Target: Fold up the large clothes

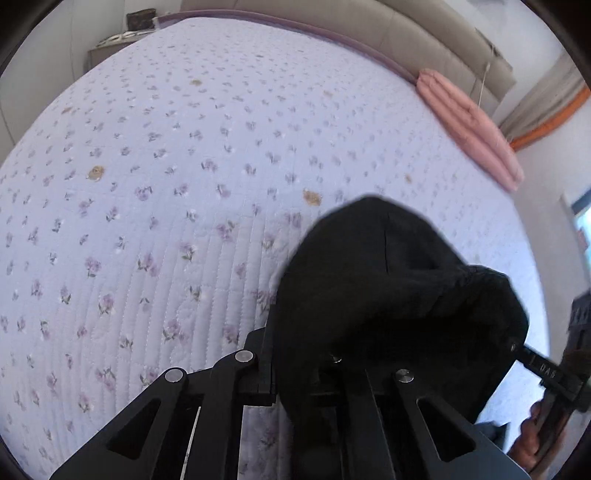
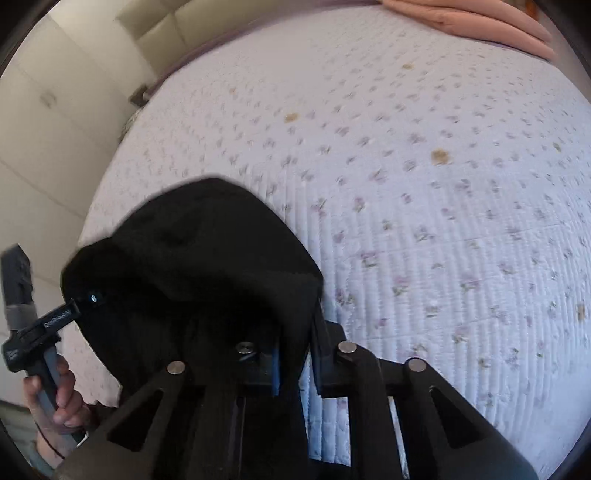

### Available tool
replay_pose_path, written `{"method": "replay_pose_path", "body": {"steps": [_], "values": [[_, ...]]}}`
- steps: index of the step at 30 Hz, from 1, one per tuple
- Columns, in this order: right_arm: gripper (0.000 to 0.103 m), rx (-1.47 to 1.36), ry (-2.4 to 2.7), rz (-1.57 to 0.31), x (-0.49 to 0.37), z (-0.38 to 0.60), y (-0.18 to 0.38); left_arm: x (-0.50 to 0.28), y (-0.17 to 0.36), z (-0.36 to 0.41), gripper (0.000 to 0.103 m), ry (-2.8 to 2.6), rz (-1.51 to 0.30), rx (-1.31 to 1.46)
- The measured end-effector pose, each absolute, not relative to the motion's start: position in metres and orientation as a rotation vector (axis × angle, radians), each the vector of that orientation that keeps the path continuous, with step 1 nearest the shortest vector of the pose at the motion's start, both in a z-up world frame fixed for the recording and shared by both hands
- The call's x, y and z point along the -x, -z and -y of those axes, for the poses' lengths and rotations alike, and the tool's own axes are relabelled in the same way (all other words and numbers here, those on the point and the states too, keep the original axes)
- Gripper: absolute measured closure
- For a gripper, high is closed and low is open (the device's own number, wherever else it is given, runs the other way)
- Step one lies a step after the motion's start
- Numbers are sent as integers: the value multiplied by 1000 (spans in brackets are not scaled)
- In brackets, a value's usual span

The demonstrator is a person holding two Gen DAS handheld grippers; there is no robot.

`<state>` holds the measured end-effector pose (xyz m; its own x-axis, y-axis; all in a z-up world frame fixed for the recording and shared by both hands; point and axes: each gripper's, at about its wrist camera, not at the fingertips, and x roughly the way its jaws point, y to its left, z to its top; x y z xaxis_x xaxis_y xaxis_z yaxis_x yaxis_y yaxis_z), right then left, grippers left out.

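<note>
A black garment (image 1: 388, 277) hangs bunched between both grippers above the bed. In the left wrist view my left gripper (image 1: 295, 354) is shut on the garment's edge, and the cloth drapes over its right finger and hides it. At the far right of that view, the right gripper (image 1: 517, 349) bites into the same cloth. In the right wrist view the black garment (image 2: 207, 258) covers the left finger of my right gripper (image 2: 295, 354), which is shut on it. The left gripper (image 2: 79, 302) pinches the cloth's far left end, with a hand (image 2: 62, 398) on its handle.
Below lies a wide bed with a pale lilac floral quilt (image 1: 184, 147) (image 2: 443, 184). A folded pink blanket (image 1: 469, 129) (image 2: 480, 18) rests by the beige headboard (image 1: 406, 33). A nightstand (image 1: 110, 48) stands at the far corner. Cream wardrobe doors (image 2: 55, 110) line the side.
</note>
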<state>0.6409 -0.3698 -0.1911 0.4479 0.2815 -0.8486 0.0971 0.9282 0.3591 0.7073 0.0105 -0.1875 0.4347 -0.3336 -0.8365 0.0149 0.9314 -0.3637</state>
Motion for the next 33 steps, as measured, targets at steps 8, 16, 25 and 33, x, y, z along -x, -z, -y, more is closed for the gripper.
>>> {"method": "replay_pose_path", "body": {"steps": [8, 16, 25, 33], "values": [[95, -387, -161, -990, -590, 394, 161, -670, 155, -41, 87, 385, -1032, 442], [95, -367, -97, -1196, -609, 394, 249, -680, 244, -37, 78, 331, -1256, 315], [58, -341, -138, -1197, -582, 403, 203, -641, 204, -55, 30, 311, -1282, 104], [58, -326, -222, -1088, -571, 389, 134, -613, 143, -61, 29, 338, -1164, 47]]}}
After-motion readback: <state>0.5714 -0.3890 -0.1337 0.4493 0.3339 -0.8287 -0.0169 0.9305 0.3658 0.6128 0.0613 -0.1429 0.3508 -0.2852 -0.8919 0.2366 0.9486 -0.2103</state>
